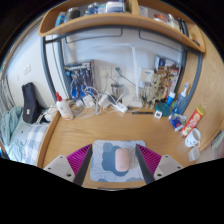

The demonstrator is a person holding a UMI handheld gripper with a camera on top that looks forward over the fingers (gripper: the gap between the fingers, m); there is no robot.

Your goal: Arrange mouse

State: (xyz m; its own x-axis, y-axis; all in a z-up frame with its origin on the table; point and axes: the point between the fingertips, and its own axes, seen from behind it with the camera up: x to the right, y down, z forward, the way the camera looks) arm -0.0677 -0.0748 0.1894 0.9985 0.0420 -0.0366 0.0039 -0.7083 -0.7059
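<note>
Here my claw (pixel 113 160) stands wide, its 2 fingers (pixel 78 160) gripping nothing. The pale mouse (pixel 122 159) lies between them on a grey mouse pad (pixel 103 168), with a gap at either side. Beyond, the wooden desk (pixel 120 128) carries tangled cables (pixel 95 98), what looks like a white bottle (pixel 64 107), and a shelf (pixel 120 22) above.

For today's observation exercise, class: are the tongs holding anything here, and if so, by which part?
Nothing is held. The tongs are open, and the mouse rests on the mouse mat between the fingers, with a gap at each side.
</note>
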